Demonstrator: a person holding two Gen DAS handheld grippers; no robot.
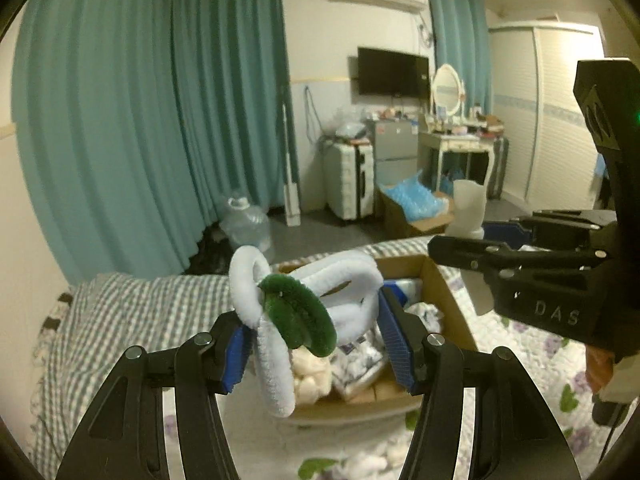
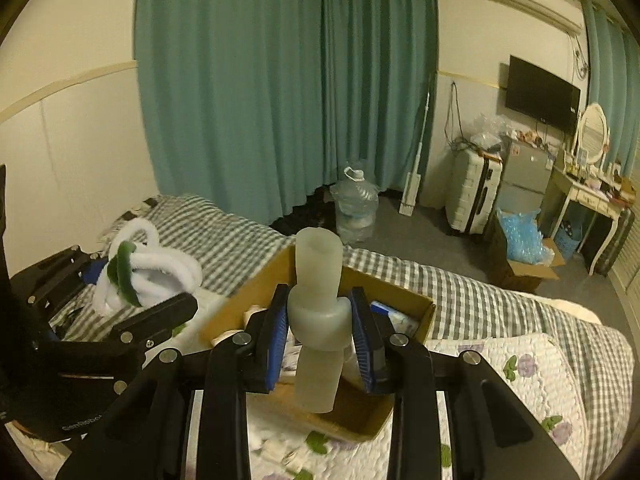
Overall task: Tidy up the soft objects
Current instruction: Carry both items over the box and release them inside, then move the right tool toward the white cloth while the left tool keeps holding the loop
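Note:
My left gripper [image 1: 316,344] is shut on a bundle of fuzzy white loops tied with a green fuzzy band [image 1: 298,316]. It holds the bundle in the air above an open cardboard box [image 1: 436,284] on the bed. The bundle also shows in the right wrist view [image 2: 140,270]. My right gripper [image 2: 320,332] is shut on a translucent white soft tube [image 2: 318,320], upright, over the same box [image 2: 236,312]. The box holds a bag of cotton balls [image 1: 310,376] and other packets. The right gripper shows in the left wrist view [image 1: 520,264] with the tube [image 1: 466,210].
The bed has a checked blanket [image 1: 132,312] and a flowered quilt [image 2: 532,364]. More cotton pieces [image 1: 368,464] lie on the quilt in front of the box. Beyond the bed are a water jug [image 2: 356,204], a suitcase [image 2: 474,196] and teal curtains [image 2: 288,80].

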